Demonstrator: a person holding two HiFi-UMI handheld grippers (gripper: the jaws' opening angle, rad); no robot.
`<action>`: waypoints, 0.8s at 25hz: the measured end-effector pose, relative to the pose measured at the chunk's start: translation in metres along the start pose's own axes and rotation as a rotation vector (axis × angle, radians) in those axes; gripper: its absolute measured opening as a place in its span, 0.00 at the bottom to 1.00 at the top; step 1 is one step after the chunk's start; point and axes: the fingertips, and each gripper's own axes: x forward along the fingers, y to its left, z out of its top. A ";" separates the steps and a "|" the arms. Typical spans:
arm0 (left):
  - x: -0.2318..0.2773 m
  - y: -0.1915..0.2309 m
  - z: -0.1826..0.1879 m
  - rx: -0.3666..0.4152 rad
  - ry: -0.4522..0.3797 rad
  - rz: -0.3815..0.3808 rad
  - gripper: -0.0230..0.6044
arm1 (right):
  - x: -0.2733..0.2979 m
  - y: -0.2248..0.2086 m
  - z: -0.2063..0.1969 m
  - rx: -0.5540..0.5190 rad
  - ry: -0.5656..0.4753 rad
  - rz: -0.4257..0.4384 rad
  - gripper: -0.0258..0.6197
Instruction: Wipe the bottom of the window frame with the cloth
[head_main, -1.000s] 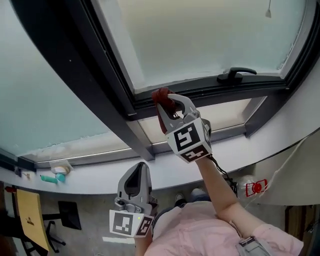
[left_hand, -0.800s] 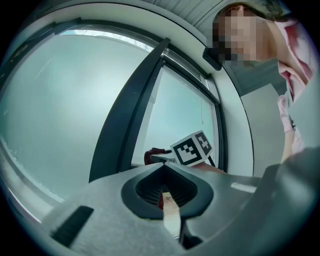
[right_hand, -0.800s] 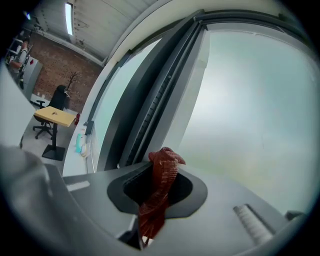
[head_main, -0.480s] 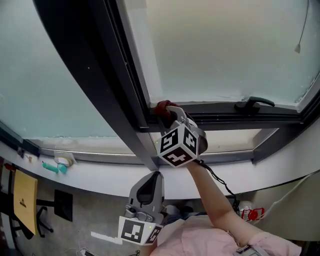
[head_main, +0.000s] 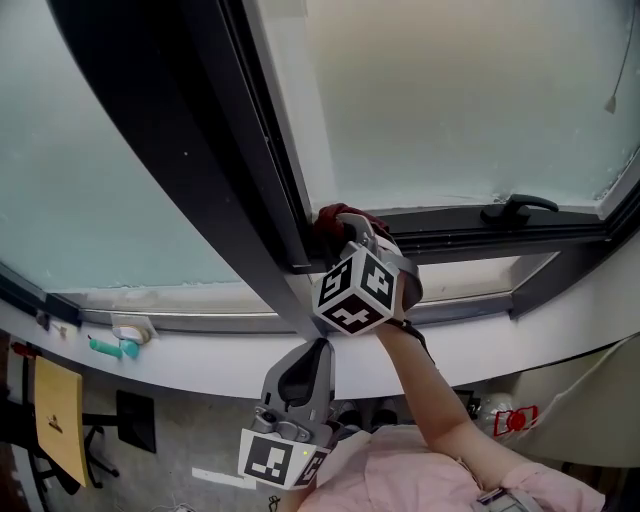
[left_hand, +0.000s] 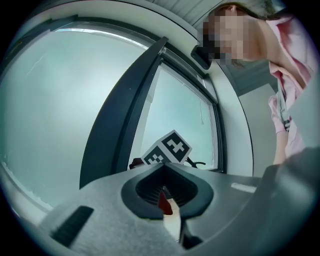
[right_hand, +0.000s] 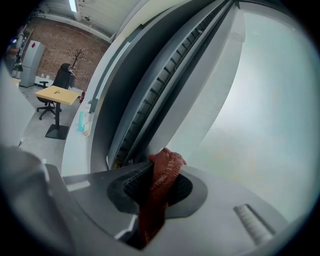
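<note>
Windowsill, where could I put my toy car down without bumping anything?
The bare white sill is free between the teal thing and the arm. More is free right of the arm, below the window handle. It is crowded at the frame corner, where the right gripper holds the red cloth.

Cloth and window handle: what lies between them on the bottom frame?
Only bare dark frame, in the head view. The right gripper holds the cloth at the left corner; the handle sits farther right.
</note>
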 end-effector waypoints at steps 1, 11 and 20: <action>0.002 0.002 0.000 0.000 0.004 -0.012 0.03 | 0.001 -0.001 0.000 0.005 0.007 -0.006 0.13; 0.021 0.012 -0.003 -0.022 0.018 -0.143 0.03 | 0.003 -0.004 -0.002 0.048 0.040 -0.043 0.13; 0.034 0.019 0.000 -0.030 -0.011 -0.181 0.03 | 0.003 -0.019 -0.006 0.081 0.021 -0.067 0.13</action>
